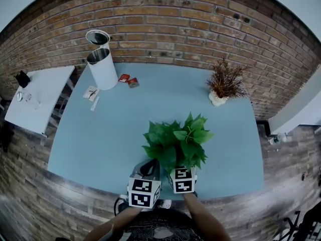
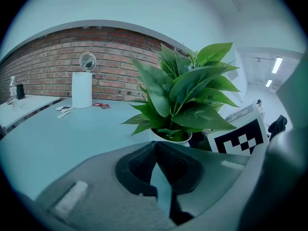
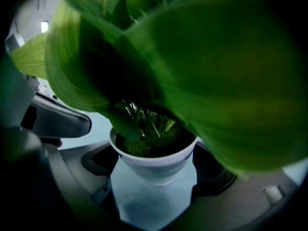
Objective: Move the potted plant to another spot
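Your right gripper (image 3: 156, 163) has the plant (image 1: 176, 143) by its white pot (image 3: 144, 168), a jaw on each side. They look clamped on, though leaves block much of that view. The plant sits near the front edge of the table (image 1: 100, 134). Your left gripper (image 2: 155, 150) is empty, jaw tips together, just beside the plant.

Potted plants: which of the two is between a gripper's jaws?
The green leafy plant, its white pot between the jaws of the right gripper; the brown dried plant stands apart by the brick wall.
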Motion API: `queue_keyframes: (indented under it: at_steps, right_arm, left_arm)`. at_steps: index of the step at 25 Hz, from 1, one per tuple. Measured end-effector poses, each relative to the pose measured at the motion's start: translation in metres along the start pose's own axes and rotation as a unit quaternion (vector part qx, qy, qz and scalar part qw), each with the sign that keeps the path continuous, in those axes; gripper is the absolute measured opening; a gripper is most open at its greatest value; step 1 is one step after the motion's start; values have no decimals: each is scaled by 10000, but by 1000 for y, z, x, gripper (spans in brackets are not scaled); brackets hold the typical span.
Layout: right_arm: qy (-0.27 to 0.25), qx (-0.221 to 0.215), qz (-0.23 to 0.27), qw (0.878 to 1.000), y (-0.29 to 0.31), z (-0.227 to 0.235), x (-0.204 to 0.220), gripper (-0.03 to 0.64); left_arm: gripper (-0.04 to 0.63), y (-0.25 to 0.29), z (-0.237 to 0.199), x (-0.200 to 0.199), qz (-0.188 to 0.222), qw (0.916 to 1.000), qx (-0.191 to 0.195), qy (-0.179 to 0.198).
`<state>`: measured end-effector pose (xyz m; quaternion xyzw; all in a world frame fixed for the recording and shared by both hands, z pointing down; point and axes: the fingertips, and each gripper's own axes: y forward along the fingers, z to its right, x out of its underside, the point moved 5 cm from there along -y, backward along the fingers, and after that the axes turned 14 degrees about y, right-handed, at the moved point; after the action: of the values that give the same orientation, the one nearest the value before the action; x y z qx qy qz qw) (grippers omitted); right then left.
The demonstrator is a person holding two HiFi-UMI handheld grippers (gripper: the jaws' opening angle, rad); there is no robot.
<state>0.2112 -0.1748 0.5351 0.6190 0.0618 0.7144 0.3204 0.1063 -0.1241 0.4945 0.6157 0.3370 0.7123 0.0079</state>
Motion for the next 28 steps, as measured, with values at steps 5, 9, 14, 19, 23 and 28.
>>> queue_keyframes:
  at_steps: [5, 9, 14, 19, 23, 28]
  right_arm:
    - [16, -15, 20, 10000, -6, 17, -2, 483]
    - [93, -6, 38, 9999, -10, 29, -1, 483]
    - [73, -53, 53, 9999, -13, 40, -2, 483]
    - [105, -27, 44, 9999, -20, 59, -6, 485]
    - [150, -12, 44, 9999, -26, 79, -11, 485]
    - [166, 43, 89, 9998, -23, 82, -9, 486]
  left_arm:
    - [0, 8, 14, -2, 24, 10000, -13, -39]
    - [0, 12, 26, -4, 49, 10000, 12, -25]
    - [0, 21, 40, -7, 64, 10000, 48, -23]
    - [0, 30, 55, -15, 65, 9999, 82, -49]
    - [0, 40, 68, -25, 47, 9999, 96, -67]
    - [0, 44, 66, -22, 96, 9998, 156, -12]
